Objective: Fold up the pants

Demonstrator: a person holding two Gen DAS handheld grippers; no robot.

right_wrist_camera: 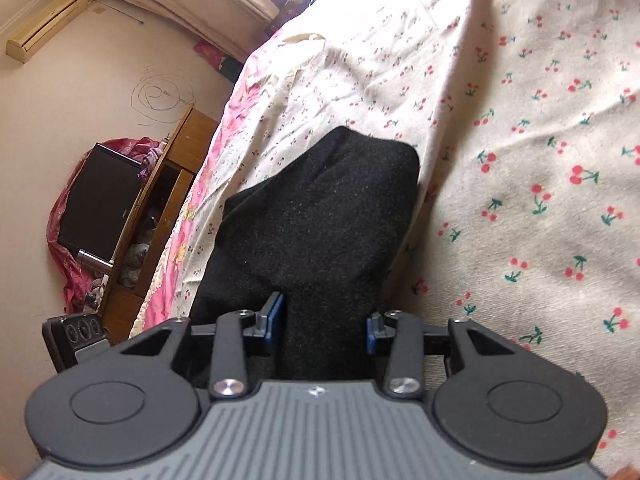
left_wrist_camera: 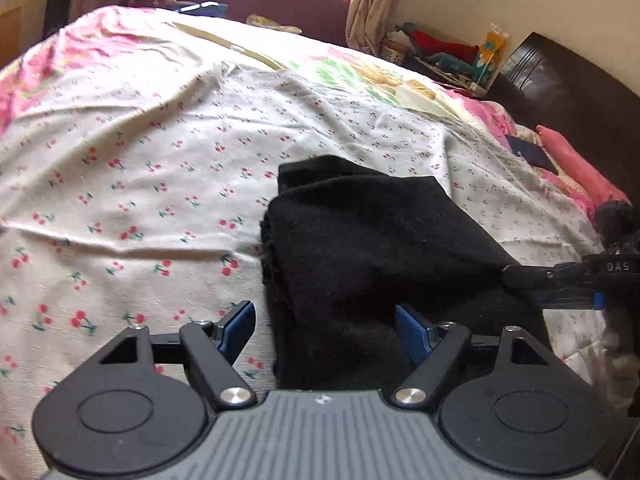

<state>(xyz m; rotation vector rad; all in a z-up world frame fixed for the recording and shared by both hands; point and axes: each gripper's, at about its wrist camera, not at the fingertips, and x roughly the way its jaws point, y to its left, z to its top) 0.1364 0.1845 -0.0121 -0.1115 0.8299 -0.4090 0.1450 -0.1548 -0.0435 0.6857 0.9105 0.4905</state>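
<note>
The black pants (left_wrist_camera: 372, 256) lie folded into a compact bundle on the cherry-print sheet (left_wrist_camera: 120, 184). My left gripper (left_wrist_camera: 325, 330) is open and hovers over the bundle's near left edge, one blue pad off the cloth and one over it. In the left wrist view my right gripper (left_wrist_camera: 532, 280) comes in from the right at the bundle's right edge. In the right wrist view the right gripper (right_wrist_camera: 325, 324) is open, its blue pads straddling a thick fold of the pants (right_wrist_camera: 320, 216) without pinching it.
The bed carries a pink floral quilt (left_wrist_camera: 500, 116) under the sheet. A dark headboard (left_wrist_camera: 560, 80) and a cluttered side shelf (left_wrist_camera: 452, 56) stand at the right. A wooden TV stand (right_wrist_camera: 160, 184) with a television (right_wrist_camera: 100, 200) stands beside the bed.
</note>
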